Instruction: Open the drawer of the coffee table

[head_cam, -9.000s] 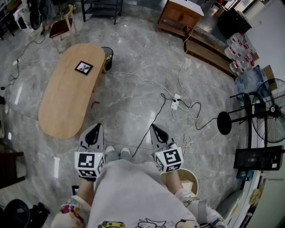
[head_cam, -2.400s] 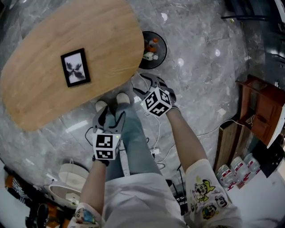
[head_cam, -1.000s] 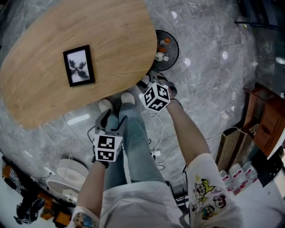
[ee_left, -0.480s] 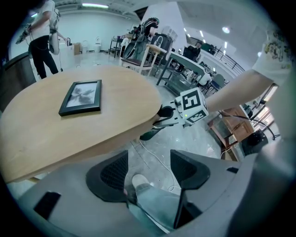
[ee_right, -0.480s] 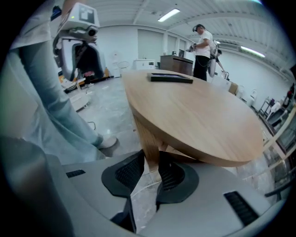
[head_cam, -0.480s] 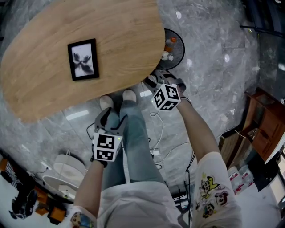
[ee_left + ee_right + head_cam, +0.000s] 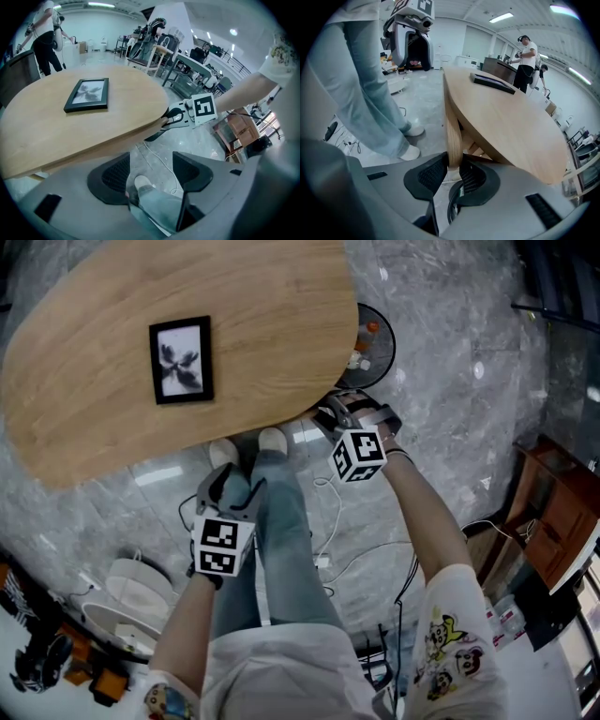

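Note:
The oval wooden coffee table (image 7: 272,315) fills the upper left of the head view, with a black picture frame (image 7: 181,359) lying on it. My right gripper (image 7: 330,414) reaches under the table's near rim. In the right gripper view its jaws are closing, and the pads (image 7: 432,174) lie against both faces of a thin wooden panel (image 7: 453,133) below the top, seemingly the drawer front. From the left gripper view, the right gripper (image 7: 169,116) sits tucked at the rim. My left gripper (image 7: 232,487) hangs open over the person's leg, apart from the table, nothing between its fingers (image 7: 110,176).
A round black bin (image 7: 373,334) with bottles stands on the marble floor just past the table's end. White cables (image 7: 330,521) trail by the person's shoes (image 7: 272,440). White tubs (image 7: 127,601) sit at lower left, a wooden cabinet (image 7: 553,521) at right.
The right gripper has rolled at the table's rim, its marker cube turning, and its jaws have narrowed onto the wooden panel. The left gripper has stayed put.

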Available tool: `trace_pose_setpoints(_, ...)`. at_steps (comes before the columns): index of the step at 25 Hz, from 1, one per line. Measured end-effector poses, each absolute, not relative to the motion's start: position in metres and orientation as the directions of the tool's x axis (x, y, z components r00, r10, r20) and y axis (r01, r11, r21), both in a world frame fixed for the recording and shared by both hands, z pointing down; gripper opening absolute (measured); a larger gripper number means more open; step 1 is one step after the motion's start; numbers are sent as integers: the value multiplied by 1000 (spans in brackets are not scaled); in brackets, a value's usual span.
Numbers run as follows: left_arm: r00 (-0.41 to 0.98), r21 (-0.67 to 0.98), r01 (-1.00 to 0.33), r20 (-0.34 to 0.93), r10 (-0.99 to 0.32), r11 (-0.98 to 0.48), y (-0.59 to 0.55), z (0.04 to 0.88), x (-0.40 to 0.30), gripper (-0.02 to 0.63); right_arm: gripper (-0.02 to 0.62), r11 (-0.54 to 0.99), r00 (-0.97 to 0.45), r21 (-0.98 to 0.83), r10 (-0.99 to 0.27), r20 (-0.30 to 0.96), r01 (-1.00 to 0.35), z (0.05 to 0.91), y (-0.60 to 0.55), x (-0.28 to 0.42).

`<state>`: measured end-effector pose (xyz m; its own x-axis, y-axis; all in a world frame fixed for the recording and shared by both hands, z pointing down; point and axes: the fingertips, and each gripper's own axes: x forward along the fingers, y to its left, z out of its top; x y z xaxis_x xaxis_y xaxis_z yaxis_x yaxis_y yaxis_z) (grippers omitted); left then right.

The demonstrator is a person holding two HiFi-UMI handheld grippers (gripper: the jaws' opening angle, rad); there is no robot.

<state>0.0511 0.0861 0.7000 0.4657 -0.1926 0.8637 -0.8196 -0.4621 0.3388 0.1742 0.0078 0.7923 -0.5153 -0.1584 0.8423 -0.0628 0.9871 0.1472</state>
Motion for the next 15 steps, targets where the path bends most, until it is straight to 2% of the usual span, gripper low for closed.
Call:
trace_pose_setpoints(10, 468, 344, -821, 862, -193, -456, 86, 700, 49, 264, 74, 982, -503, 188, -168, 848, -11, 792, 10, 174)
trace_pose_setpoints(15, 478, 352, -820, 855, -203, -451, 84, 700, 49, 264, 72, 984, -491, 144, -179, 853, -108, 792, 10, 172)
